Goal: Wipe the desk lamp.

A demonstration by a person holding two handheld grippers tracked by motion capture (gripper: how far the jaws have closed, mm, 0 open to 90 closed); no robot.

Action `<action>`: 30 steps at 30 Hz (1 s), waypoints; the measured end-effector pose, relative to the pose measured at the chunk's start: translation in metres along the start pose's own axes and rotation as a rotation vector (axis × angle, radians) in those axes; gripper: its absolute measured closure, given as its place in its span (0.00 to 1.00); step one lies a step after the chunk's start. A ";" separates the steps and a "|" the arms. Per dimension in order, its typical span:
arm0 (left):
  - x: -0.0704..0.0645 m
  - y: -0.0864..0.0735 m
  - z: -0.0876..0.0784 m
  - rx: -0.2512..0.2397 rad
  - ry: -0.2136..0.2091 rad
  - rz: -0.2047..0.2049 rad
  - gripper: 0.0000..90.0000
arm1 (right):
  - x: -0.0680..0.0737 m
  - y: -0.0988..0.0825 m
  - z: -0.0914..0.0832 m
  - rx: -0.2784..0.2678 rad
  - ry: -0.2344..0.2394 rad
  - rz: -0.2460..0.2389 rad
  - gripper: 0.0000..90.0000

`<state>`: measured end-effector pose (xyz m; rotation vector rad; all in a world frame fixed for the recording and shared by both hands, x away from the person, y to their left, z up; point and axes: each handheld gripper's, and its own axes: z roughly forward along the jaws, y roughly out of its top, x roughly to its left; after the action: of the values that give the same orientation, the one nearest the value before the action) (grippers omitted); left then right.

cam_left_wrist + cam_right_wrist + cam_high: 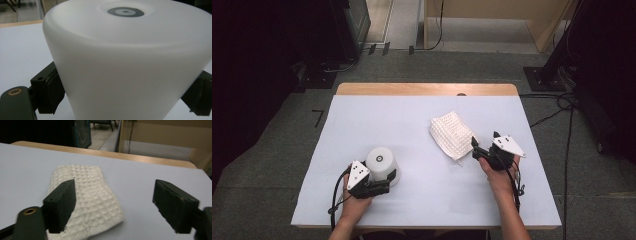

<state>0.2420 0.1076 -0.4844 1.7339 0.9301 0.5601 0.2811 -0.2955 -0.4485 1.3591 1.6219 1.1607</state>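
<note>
1. Left gripper [384, 184] — near edge of the table, held in the person's left hand [354, 202]. Jaws closed on the lower wall of the white cup, one dark pad [51, 91] on each side, pressing the wall.
2. White cup [381, 163] — upside down on the table, flat base on top with a grey ring mark at its centre [125, 11]. Stands left of middle, toward the near edge, well apart from the cloth.
3. Right gripper [476, 148] — in the person's right hand [498, 175], right of middle. Jaws spread wide, nothing between them; one fingertip [61, 203] sits over the near corner of the cloth, whether touching it I cannot tell.
4. White waffle-weave cloth [451, 135] — folded, lying flat on the table right of centre, just beyond the right gripper's tips.
5. Table [412, 125] — pale blue-grey top, wooden strip showing along the far edge [427, 89].
6. Cables [562, 107] — trailing over the grey floor to the right of the table.
</note>
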 end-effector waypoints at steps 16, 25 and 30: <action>0.004 0.000 0.000 -0.012 -0.015 -0.034 0.09 | 0.030 0.007 0.054 0.129 0.118 -0.019 0.15; 0.004 0.000 0.000 -0.011 -0.015 -0.034 0.09 | 0.036 -0.010 0.081 0.207 0.152 -0.018 0.16; 0.004 0.000 0.001 -0.011 -0.016 -0.036 0.09 | 0.034 -0.013 0.086 0.235 0.144 0.003 0.16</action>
<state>0.2451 0.1107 -0.4845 1.7063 0.9435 0.5268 0.3493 -0.2460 -0.4897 1.4507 1.9085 1.1188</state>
